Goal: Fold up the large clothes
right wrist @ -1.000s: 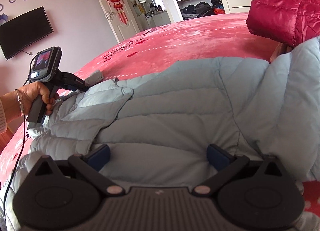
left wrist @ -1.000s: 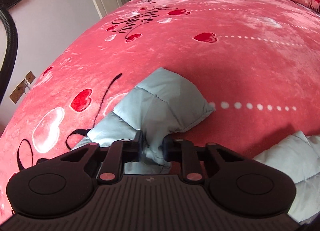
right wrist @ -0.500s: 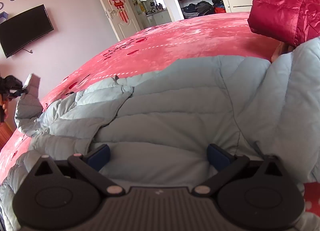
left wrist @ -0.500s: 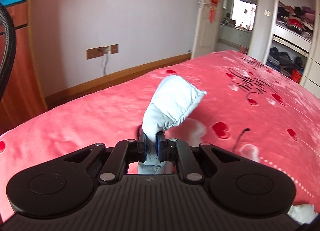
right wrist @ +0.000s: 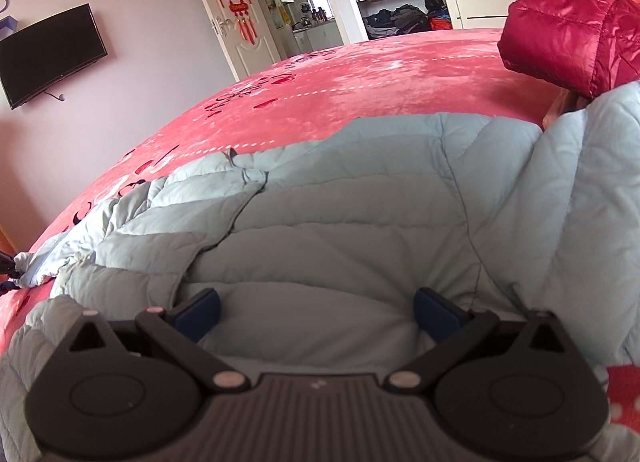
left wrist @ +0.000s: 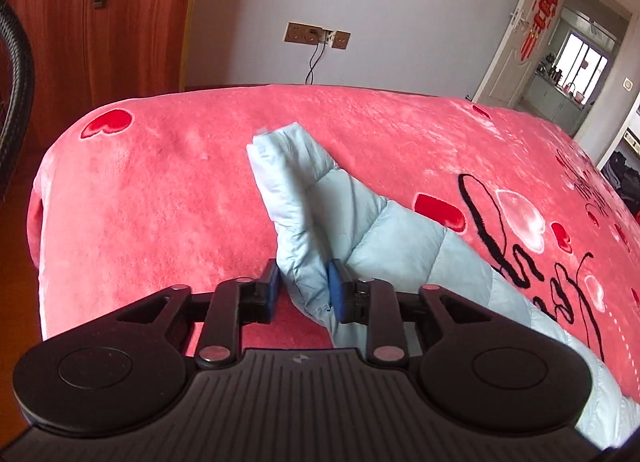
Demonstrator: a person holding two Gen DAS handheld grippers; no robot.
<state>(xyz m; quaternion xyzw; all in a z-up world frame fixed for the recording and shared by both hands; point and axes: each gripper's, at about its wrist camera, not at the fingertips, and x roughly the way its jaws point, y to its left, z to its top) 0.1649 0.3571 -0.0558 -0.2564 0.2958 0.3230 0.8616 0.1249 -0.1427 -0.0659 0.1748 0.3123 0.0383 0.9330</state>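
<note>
jacket (right wrist: 360, 230) spread on the bed (right wrist: 360, 74), its sleeve (left wrist: 320, 222) laid toward the bed's corner | left gripper (left wrist: 303, 292): sleeve cuff between loosened pads, grip uncertain | right gripper (right wrist: 316, 312): spread wide over jacket | red coat (right wrist: 568, 38) at far edge

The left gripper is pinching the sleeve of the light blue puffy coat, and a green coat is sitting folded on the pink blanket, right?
Almost. The folded coat is dark red, not green, as the right wrist view shows. The rest holds: the left gripper does pinch the sleeve of the light blue coat on the pink blanket.
</note>
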